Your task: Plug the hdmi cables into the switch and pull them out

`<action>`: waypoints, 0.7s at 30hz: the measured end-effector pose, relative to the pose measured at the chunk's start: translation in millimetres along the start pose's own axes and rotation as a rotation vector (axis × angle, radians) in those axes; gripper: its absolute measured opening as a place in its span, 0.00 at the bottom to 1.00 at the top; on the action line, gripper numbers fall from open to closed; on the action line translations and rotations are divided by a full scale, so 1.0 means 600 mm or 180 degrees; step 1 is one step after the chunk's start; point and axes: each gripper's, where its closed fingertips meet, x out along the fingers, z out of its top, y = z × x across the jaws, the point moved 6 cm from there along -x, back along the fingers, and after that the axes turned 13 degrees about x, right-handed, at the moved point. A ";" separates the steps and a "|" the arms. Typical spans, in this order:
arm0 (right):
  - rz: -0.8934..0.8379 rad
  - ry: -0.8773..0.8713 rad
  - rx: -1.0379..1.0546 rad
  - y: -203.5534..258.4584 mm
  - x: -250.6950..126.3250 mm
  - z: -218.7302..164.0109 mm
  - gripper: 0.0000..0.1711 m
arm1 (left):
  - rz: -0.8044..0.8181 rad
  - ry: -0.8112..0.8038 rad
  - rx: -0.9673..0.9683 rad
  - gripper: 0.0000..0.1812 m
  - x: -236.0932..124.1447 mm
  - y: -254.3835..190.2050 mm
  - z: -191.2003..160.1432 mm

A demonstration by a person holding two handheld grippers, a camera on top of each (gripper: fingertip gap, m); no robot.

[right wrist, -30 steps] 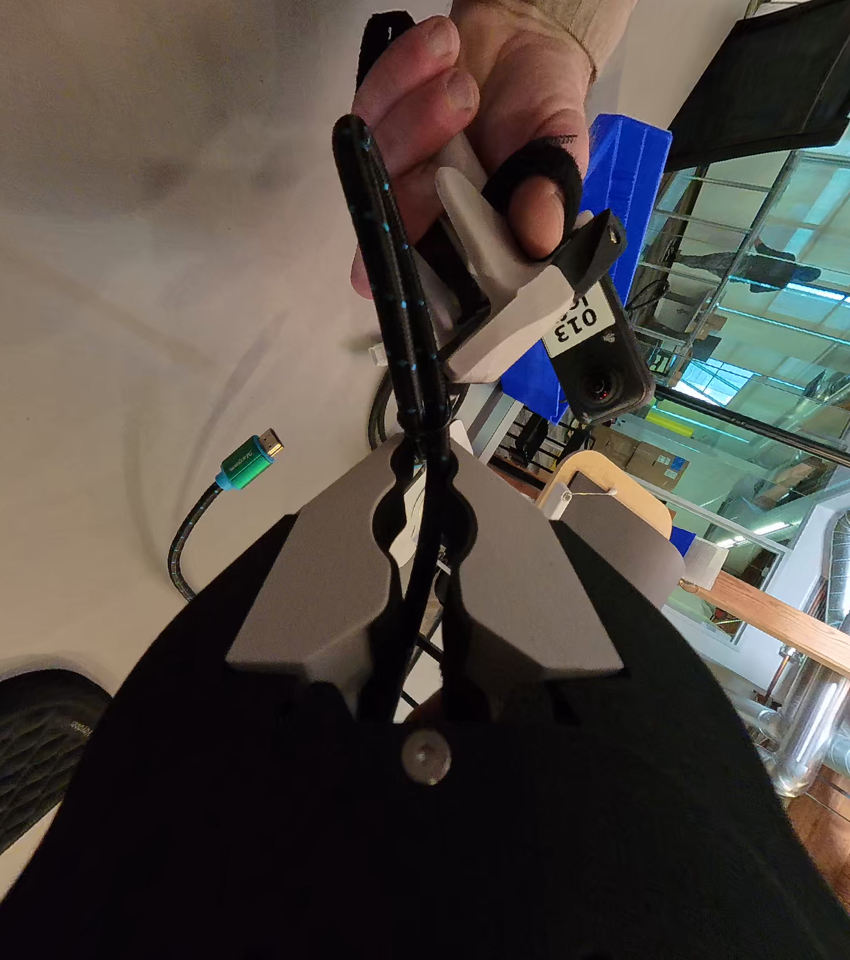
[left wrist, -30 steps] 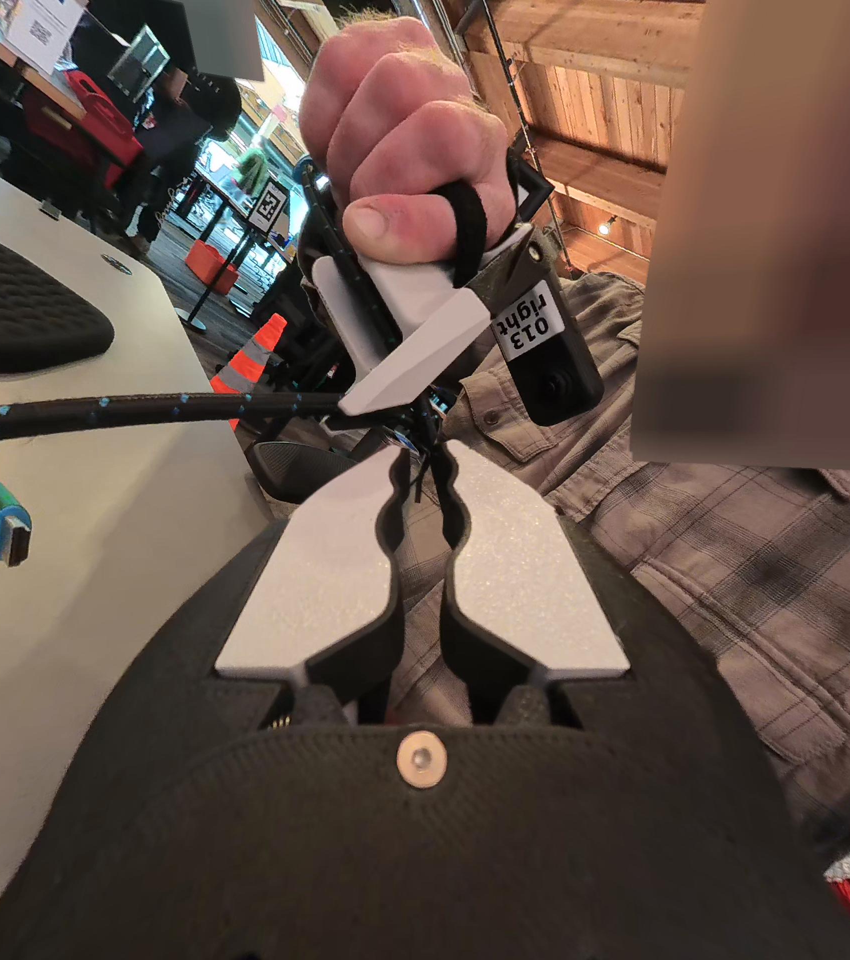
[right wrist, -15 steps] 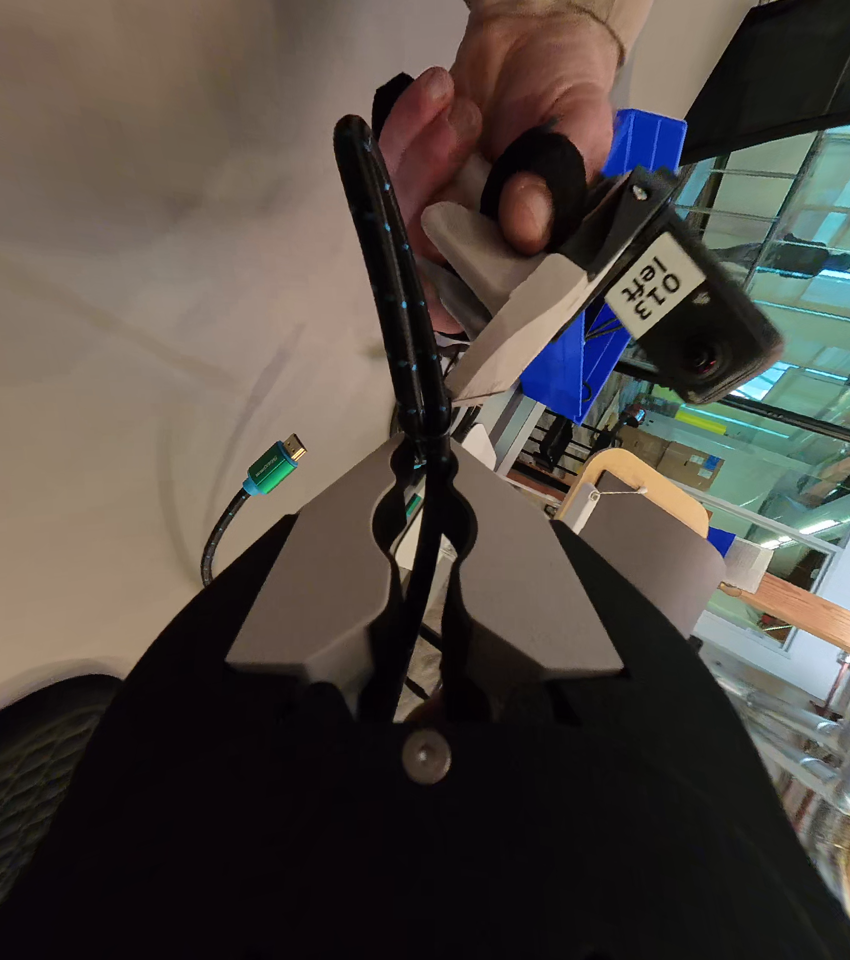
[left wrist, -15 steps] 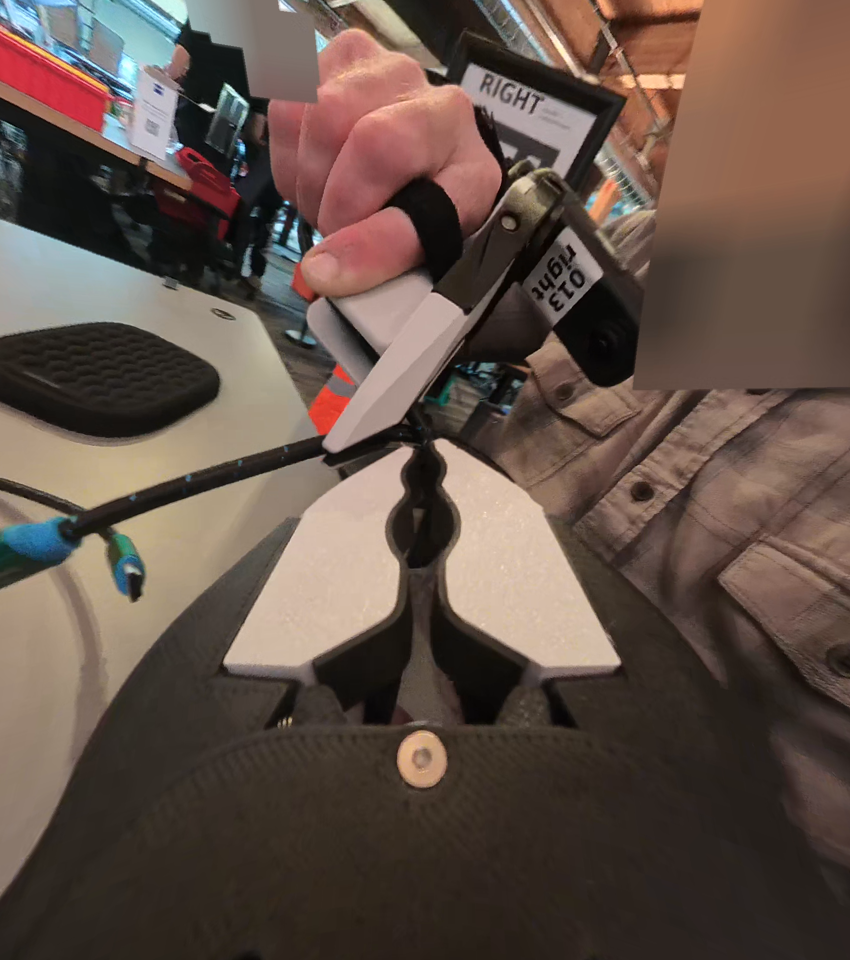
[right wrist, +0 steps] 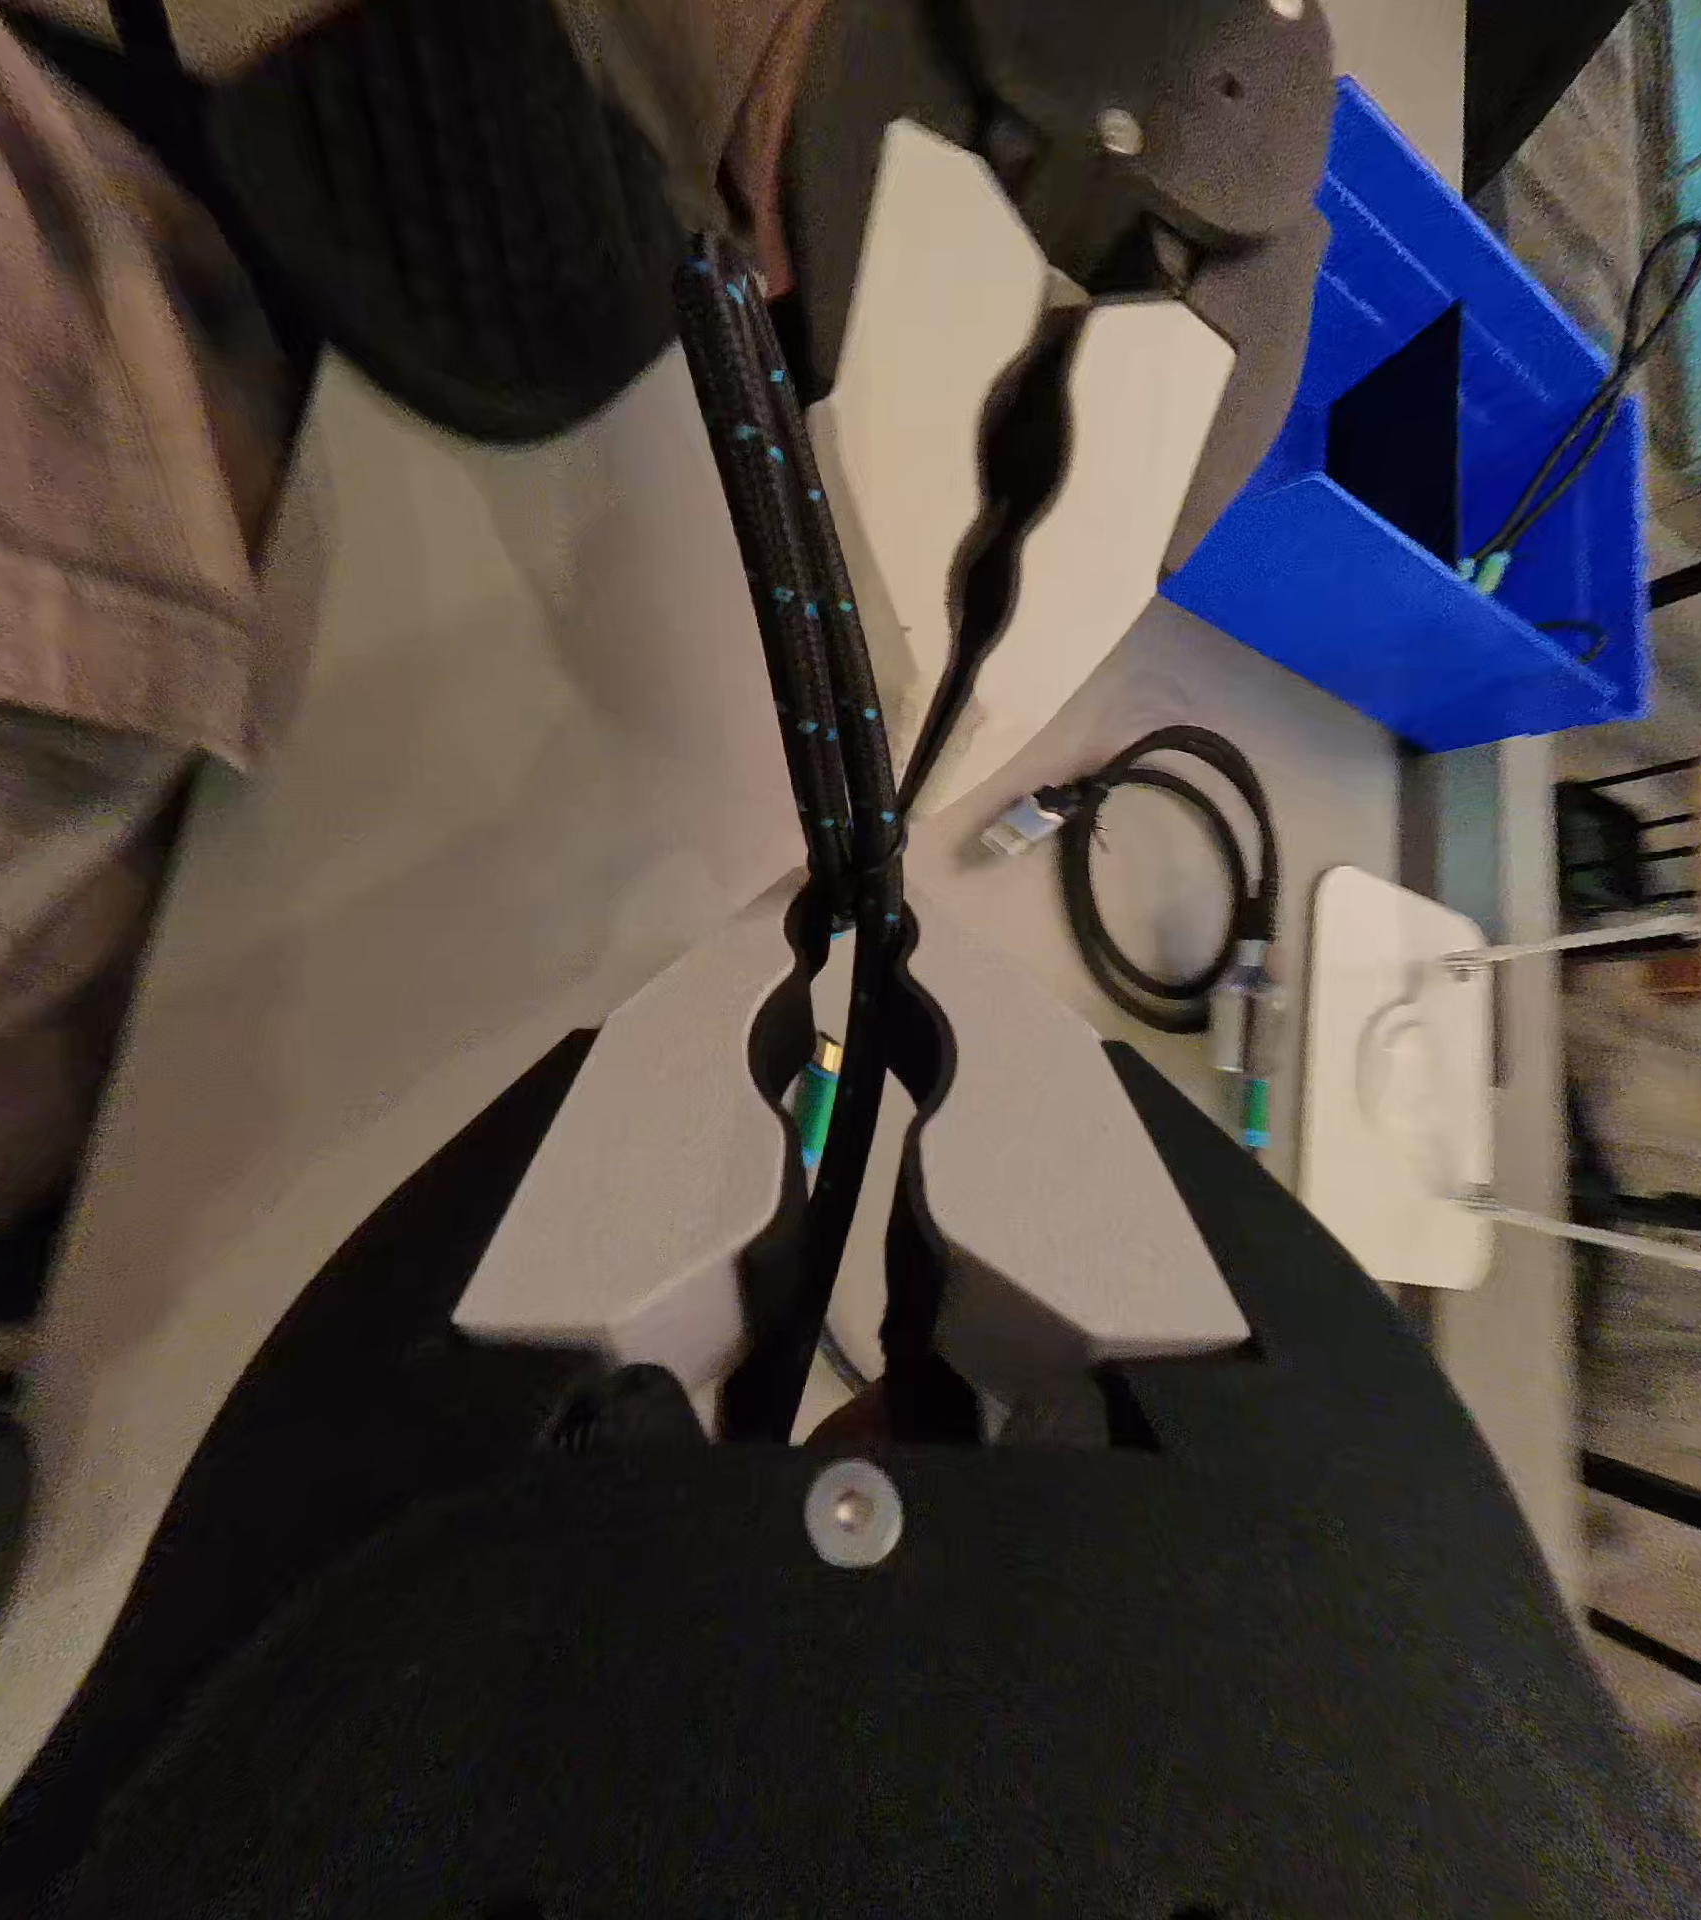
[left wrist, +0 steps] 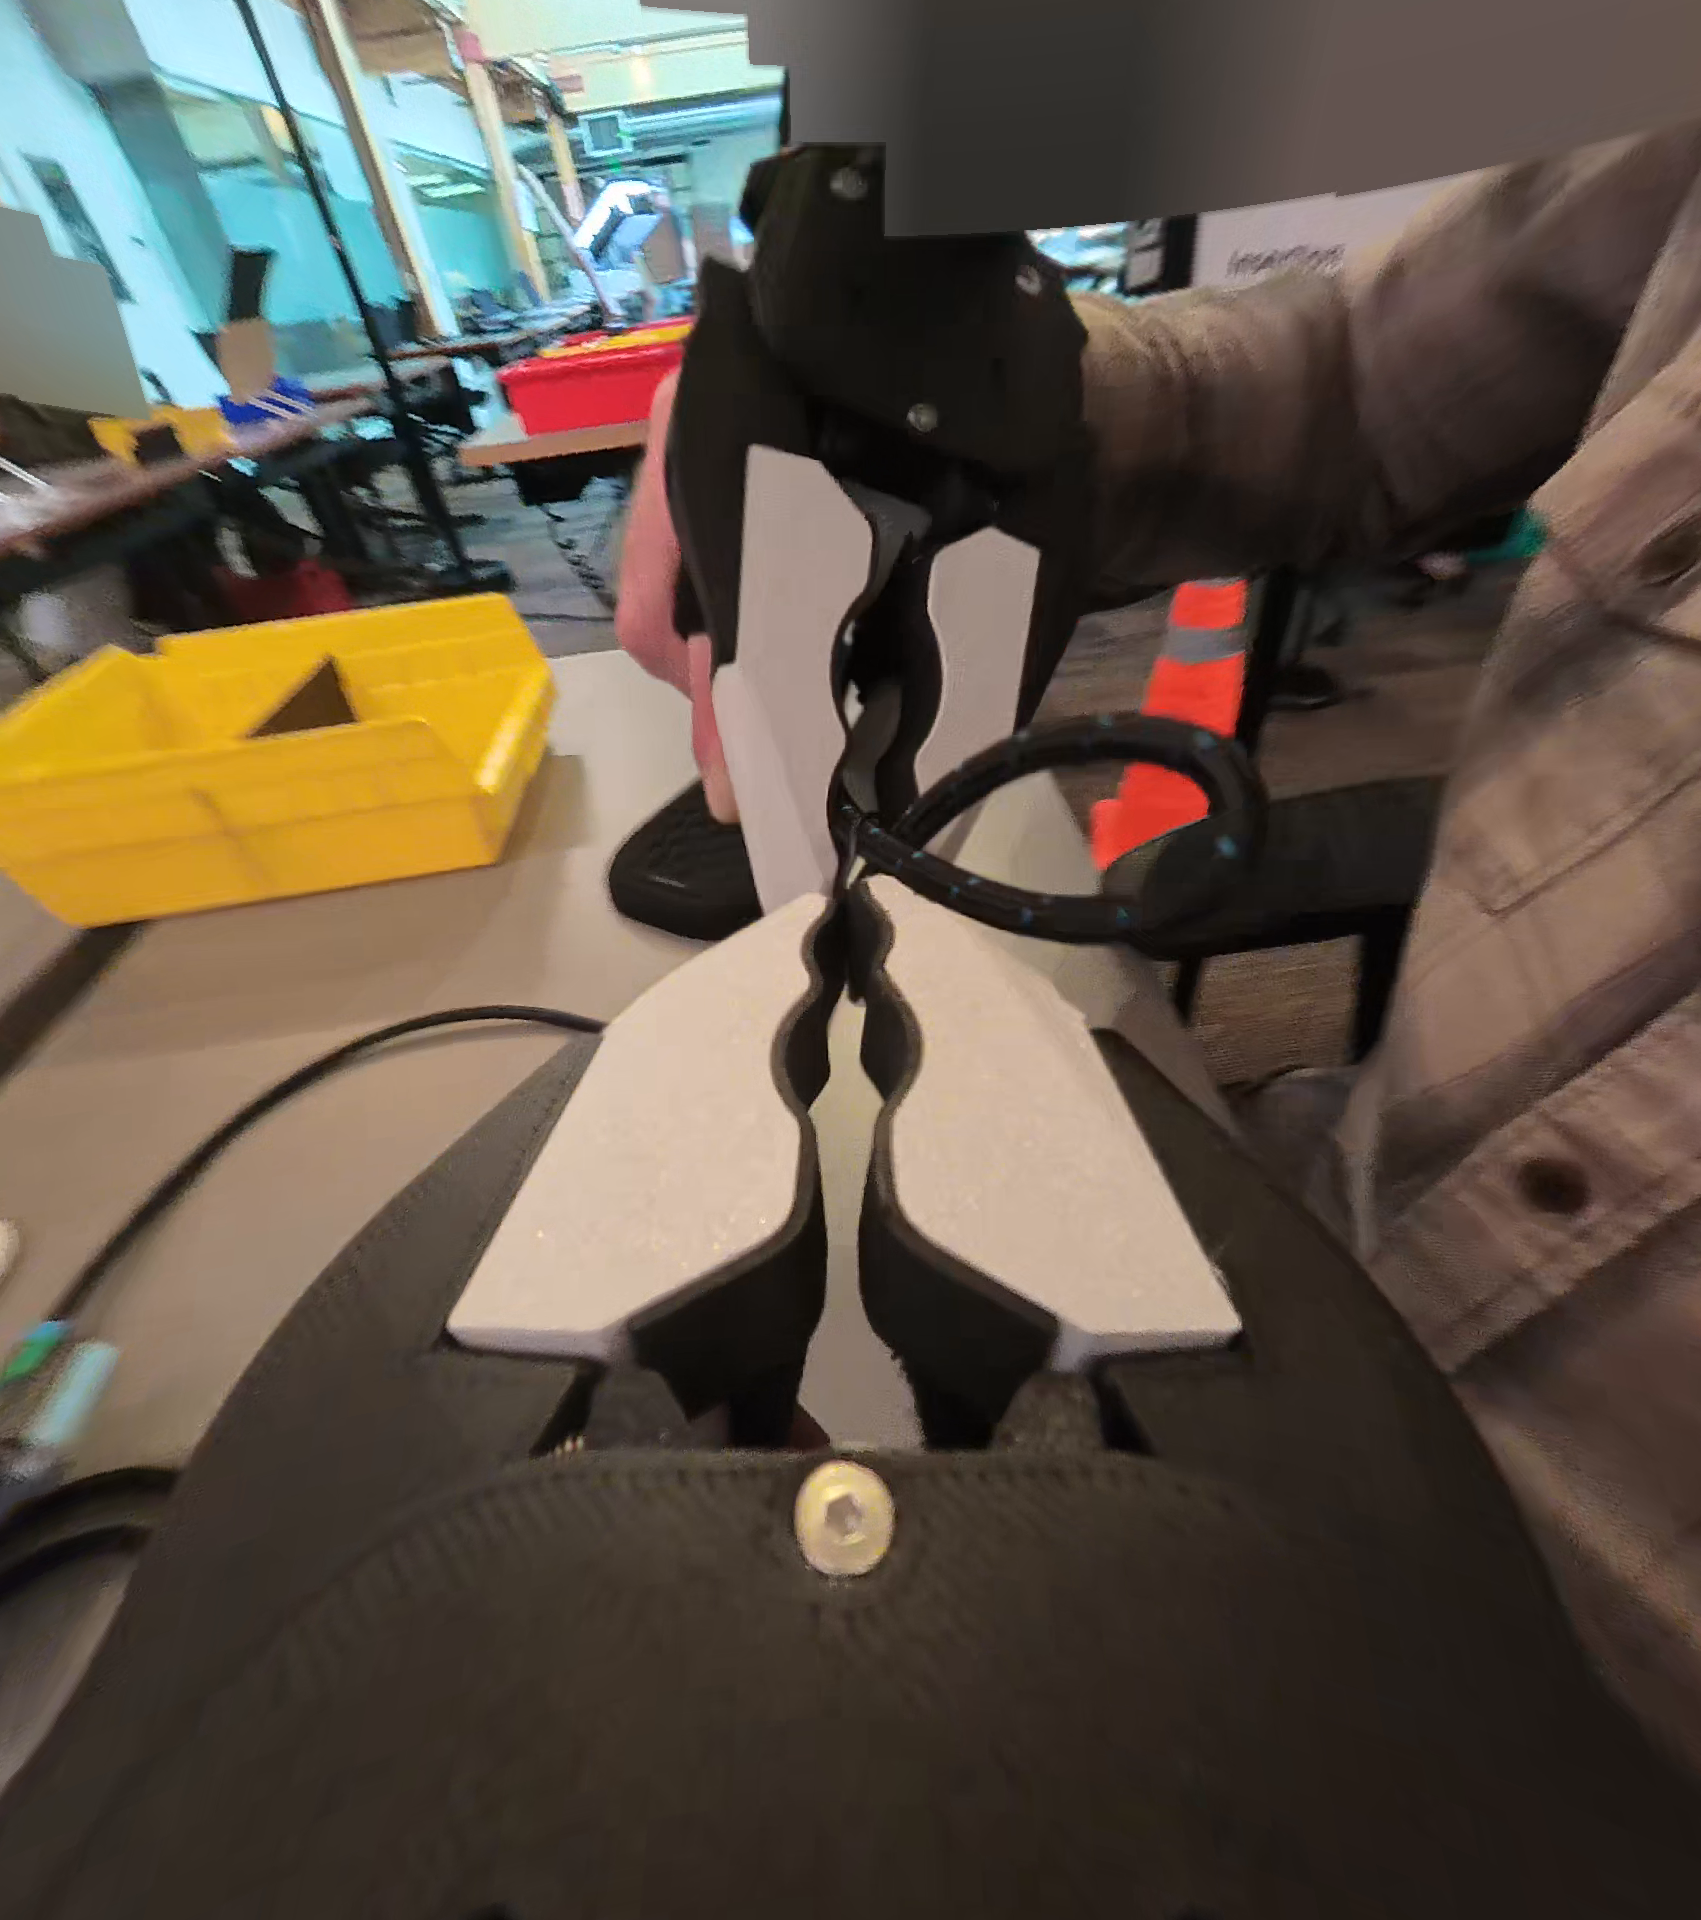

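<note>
A woven black sheath flecked with blue is seen on the cable (right wrist: 804, 623). Matt, grainy white plastic is shown on the fingers (left wrist: 680, 1143); glossy yellow plastic on the bin (left wrist: 233, 769).

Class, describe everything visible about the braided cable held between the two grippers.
The braided cable is black, woven-looking, flecked with blue. It is doubled into two strands side by side, tied with a thin black tie where the right gripper clamps it. In the left wrist view it curls into a loop beside the left gripper, whose jaws nip the tie.
</note>
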 end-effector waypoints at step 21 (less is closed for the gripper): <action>0.1822 -0.2418 0.2975 -0.014 0.008 0.028 0.02 | 0.1503 0.1198 0.3238 0.00 -0.006 0.023 0.006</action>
